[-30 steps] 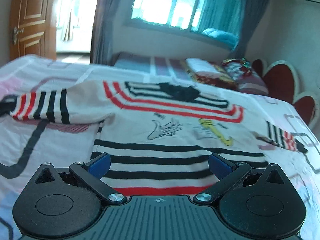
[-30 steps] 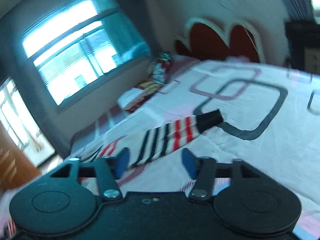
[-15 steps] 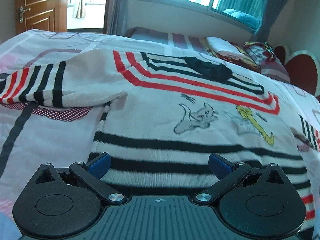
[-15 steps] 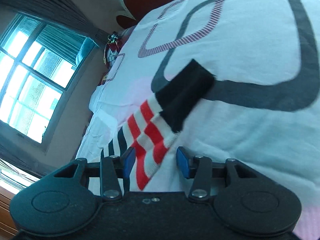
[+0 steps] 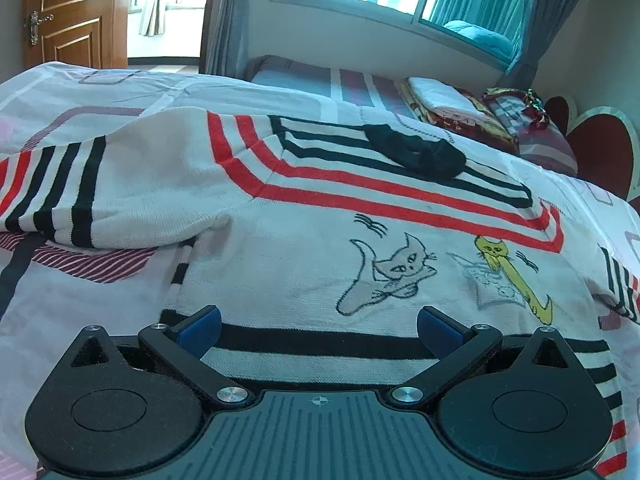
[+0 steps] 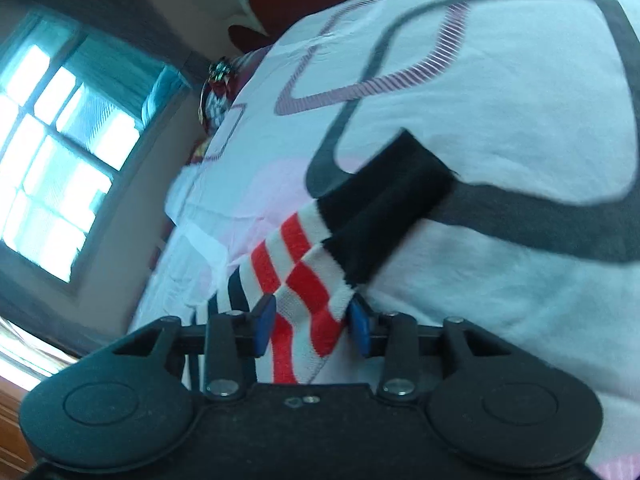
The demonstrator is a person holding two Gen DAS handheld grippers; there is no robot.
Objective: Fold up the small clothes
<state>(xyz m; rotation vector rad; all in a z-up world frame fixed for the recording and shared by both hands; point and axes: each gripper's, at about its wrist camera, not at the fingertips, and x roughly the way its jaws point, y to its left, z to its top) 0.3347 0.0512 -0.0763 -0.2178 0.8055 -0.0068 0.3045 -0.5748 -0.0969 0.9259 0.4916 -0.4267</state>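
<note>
A small white sweater [image 5: 320,240] with red and black stripes and cat drawings lies flat on the bed, its black collar [image 5: 416,152] at the far end. My left gripper [image 5: 318,330] hovers open low over the sweater's striped hem, nothing between its blue pads. The sweater's left sleeve [image 5: 80,192] stretches out to the left. In the right wrist view the other sleeve [image 6: 312,264], red-striped with a black cuff [image 6: 384,208], runs between the pads of my right gripper [image 6: 312,326]. Its jaws are closing, and the pads press the sleeve from both sides.
The patterned bedsheet [image 5: 80,300] spreads around the sweater. Folded bedding and pillows [image 5: 448,100] sit at the far end by a red headboard [image 5: 600,148]. A wooden door [image 5: 68,12] stands at the back left, with a window [image 6: 52,152] along the wall.
My left gripper moved forward and lower over the sweater. My right gripper dropped and rolled onto the sleeve end, and its jaws narrowed from wide apart to pinching the striped fabric.
</note>
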